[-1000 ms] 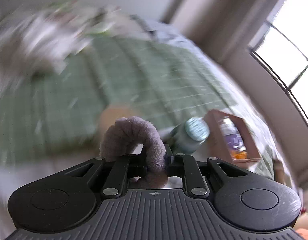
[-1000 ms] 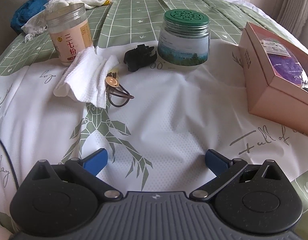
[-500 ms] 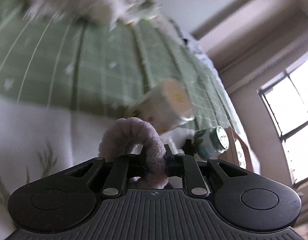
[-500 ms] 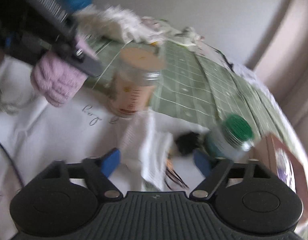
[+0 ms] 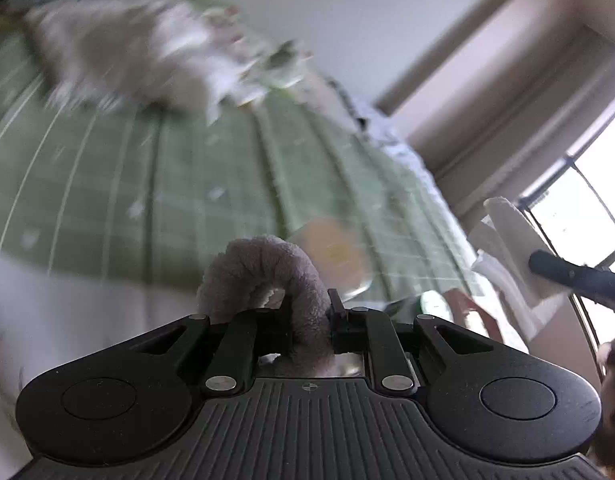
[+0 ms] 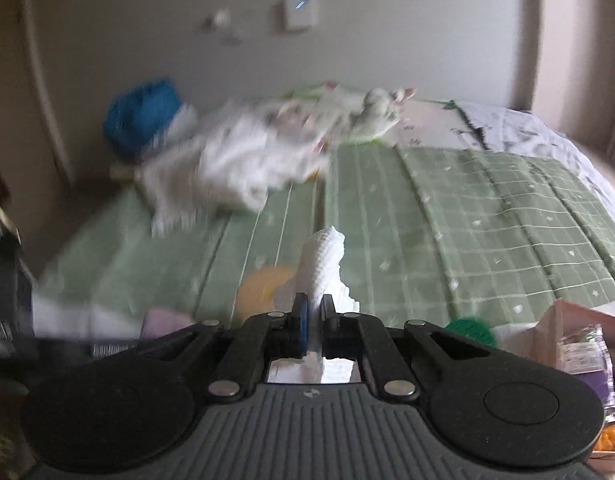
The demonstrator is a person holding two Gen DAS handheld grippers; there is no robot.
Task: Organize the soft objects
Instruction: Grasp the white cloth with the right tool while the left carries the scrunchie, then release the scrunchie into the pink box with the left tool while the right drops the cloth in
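A second earlier my right gripper (image 6: 312, 322) had hovered with its jaws spread wide above the cloth (image 6: 322, 268) where it lay flat on the bed (image 6: 487, 216); by this moment it had clamped on that cloth and lifted it, and the view had swung up toward the wall (image 6: 347, 28). The white cloth stood up between the closed jaws, a textured fold rising above the fingertips, clear of the bedspread.

My left gripper (image 5: 309, 312) was clenched on the scrunchie (image 5: 267, 276) — as it had been a second before — with the fuzzy mauve loop arching up and to the left out of the jaws. From that camera I could also see the cloth (image 5: 511, 256) off to the right against the window (image 5: 587, 208), pinched by the other gripper's dark finger (image 5: 575, 276).

Behind the scrunchie sat the jar (image 5: 331, 252), its orange lid blurred; the same lid (image 6: 263, 284) showed just left of the cloth in the right view. A green lid (image 6: 471, 326) (a second jar, mostly hidden by the gripper body) peeked out lower right, with a pink box (image 6: 579, 340) beside it at the frame edge. Farther up the bed lay a white heap of linens (image 6: 227, 168) and something blue (image 6: 147, 112) near the wall — both too smeared to make out further.
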